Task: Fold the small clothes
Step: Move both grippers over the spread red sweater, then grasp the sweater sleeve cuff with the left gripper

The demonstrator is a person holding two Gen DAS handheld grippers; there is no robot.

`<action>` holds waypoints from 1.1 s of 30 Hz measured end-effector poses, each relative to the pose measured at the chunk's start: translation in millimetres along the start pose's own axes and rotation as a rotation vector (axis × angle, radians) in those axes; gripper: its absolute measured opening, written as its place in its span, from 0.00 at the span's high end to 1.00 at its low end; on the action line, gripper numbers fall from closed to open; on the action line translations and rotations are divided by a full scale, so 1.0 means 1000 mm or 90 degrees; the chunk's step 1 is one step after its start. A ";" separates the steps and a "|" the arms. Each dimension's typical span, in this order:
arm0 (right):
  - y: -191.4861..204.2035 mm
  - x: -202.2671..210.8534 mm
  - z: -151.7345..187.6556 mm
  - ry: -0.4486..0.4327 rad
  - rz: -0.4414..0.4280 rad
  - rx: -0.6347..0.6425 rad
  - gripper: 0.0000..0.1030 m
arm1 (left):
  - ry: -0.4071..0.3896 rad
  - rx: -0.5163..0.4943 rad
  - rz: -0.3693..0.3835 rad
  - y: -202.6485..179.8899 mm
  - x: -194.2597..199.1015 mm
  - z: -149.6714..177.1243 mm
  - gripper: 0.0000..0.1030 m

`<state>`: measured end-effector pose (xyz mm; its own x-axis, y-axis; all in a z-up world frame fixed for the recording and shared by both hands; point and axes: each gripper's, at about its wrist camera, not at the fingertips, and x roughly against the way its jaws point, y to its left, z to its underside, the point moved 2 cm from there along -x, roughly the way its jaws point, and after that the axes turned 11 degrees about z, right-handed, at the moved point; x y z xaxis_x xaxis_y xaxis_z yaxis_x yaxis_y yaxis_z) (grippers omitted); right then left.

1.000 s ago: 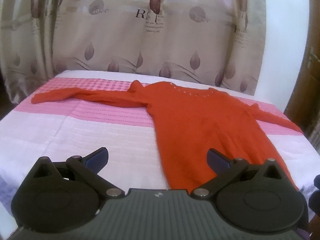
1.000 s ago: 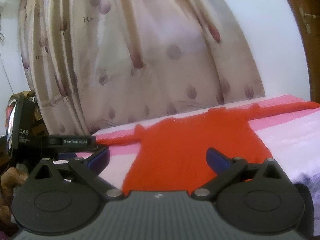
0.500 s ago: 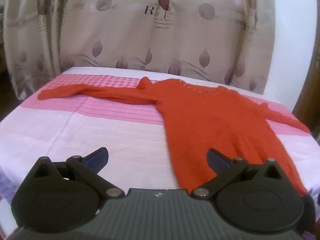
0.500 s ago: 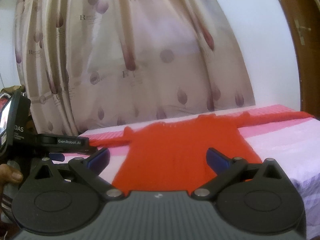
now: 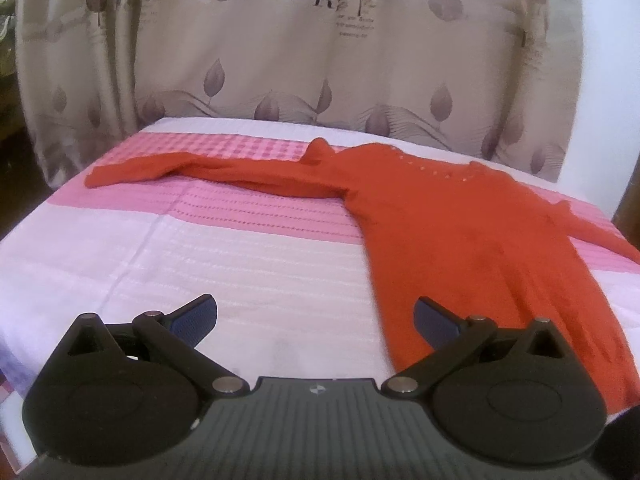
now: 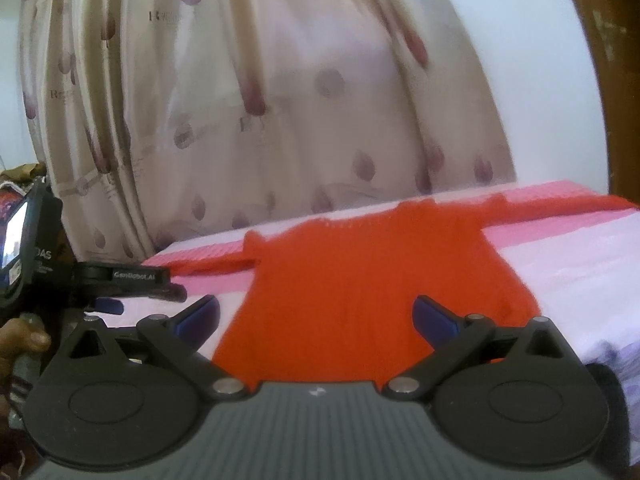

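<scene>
A small red long-sleeved sweater lies flat on the bed, neckline toward the curtain, both sleeves spread out sideways. Its left sleeve reaches across the pink band. My left gripper hovers open above the near edge of the bed, just left of the sweater's hem, holding nothing. In the right wrist view the sweater fills the middle. My right gripper is open and empty, low in front of the hem. The left gripper shows at that view's left edge, with a person's hand below it.
The bed cover is white with pink bands. A beige leaf-patterned curtain hangs right behind the bed. A white wall and a brown wooden door frame stand at the right.
The left wrist view has swung to the left, so the sweater sits further right in it. The right gripper has moved lower and closer to the hem. Both grippers stayed open.
</scene>
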<state>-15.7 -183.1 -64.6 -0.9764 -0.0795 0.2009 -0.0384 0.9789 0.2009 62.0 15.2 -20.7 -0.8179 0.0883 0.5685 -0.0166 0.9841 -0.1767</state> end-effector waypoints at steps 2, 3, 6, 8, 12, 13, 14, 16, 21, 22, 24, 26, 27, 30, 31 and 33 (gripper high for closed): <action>-0.002 -0.004 0.001 0.007 -0.001 -0.005 0.00 | 0.007 0.003 -0.005 0.002 -0.006 -0.001 0.00; -0.003 -0.006 0.001 0.012 -0.003 -0.005 0.00 | 0.012 0.005 -0.006 0.004 -0.010 -0.001 0.00; -0.005 -0.011 0.003 0.025 -0.005 -0.010 0.00 | 0.021 0.017 -0.011 0.012 -0.019 -0.005 0.00; -0.008 -0.017 0.004 0.042 -0.007 -0.016 0.00 | 0.022 0.037 -0.003 0.026 -0.026 -0.012 0.00; -0.013 -0.029 0.008 0.072 -0.011 -0.030 0.00 | 0.005 0.109 0.004 0.080 -0.046 -0.040 0.00; -0.016 -0.033 0.009 0.078 -0.008 -0.033 0.00 | -0.002 0.135 0.007 0.097 -0.050 -0.046 0.01; -0.018 -0.035 0.010 0.082 -0.006 -0.035 0.00 | -0.009 0.164 0.001 0.117 -0.056 -0.055 0.05; -0.023 -0.042 0.011 0.092 -0.003 -0.042 0.00 | -0.025 0.222 -0.032 0.164 -0.069 -0.070 0.09; -0.036 -0.059 0.013 0.117 0.013 -0.068 0.00 | -0.009 0.348 -0.112 0.277 -0.111 -0.098 0.14; -0.038 -0.063 0.013 0.125 0.016 -0.074 0.00 | 0.004 0.372 -0.111 0.295 -0.119 -0.103 0.14; -0.039 -0.070 0.015 0.139 0.019 -0.078 0.00 | -0.018 0.366 -0.122 0.311 -0.125 -0.116 0.12; -0.038 -0.076 0.018 0.153 0.022 -0.076 0.00 | -0.005 0.371 -0.126 0.323 -0.136 -0.127 0.05; -0.036 -0.078 0.019 0.160 0.022 -0.073 0.00 | 0.006 0.372 -0.117 0.327 -0.143 -0.131 0.04; -0.033 -0.083 0.020 0.171 0.021 -0.066 0.00 | 0.000 0.352 -0.121 0.320 -0.148 -0.136 0.12; -0.033 -0.084 0.020 0.172 0.023 -0.062 0.00 | -0.003 0.344 -0.123 0.318 -0.152 -0.139 0.22; -0.032 -0.084 0.021 0.172 0.024 -0.060 0.00 | -0.012 0.331 -0.131 0.321 -0.158 -0.139 0.56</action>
<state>63.2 -203.6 -107.7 -0.8844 -0.1035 0.4551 0.0285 0.9613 0.2740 266.0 338.3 -55.2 -0.7778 -0.1053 0.6196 -0.4550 0.7745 -0.4395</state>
